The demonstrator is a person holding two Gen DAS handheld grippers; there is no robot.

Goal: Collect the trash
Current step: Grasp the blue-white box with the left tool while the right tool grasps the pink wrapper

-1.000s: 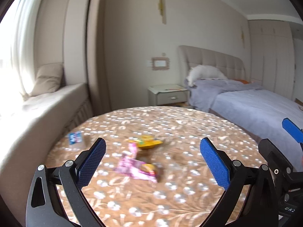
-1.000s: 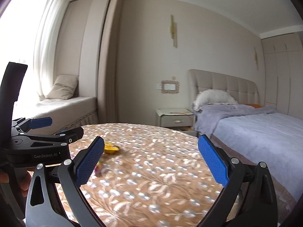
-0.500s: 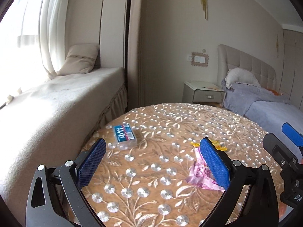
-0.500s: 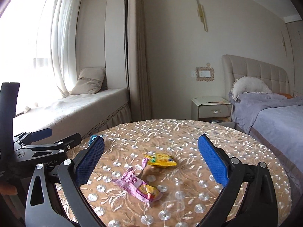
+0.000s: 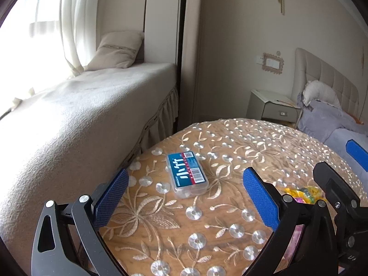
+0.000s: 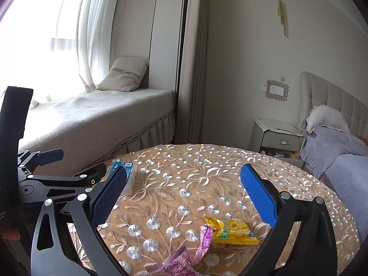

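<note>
On the round table with the embroidered tan cloth [image 5: 230, 207], the small clear plastic box with a blue label [image 5: 187, 174] lies just ahead between the spread fingers of my left gripper [image 5: 184, 197], its long axis pointing almost away from me, while my right gripper [image 6: 184, 197], also spread and empty, hangs nearer the yellow wrapper [image 6: 232, 231].

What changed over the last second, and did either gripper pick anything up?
Both grippers swung left and dipped toward the table: the left gripper now frames the blue box, the right gripper the yellow wrapper and pink wrapper. Nothing grasped; trash unmoved, both open.
</note>
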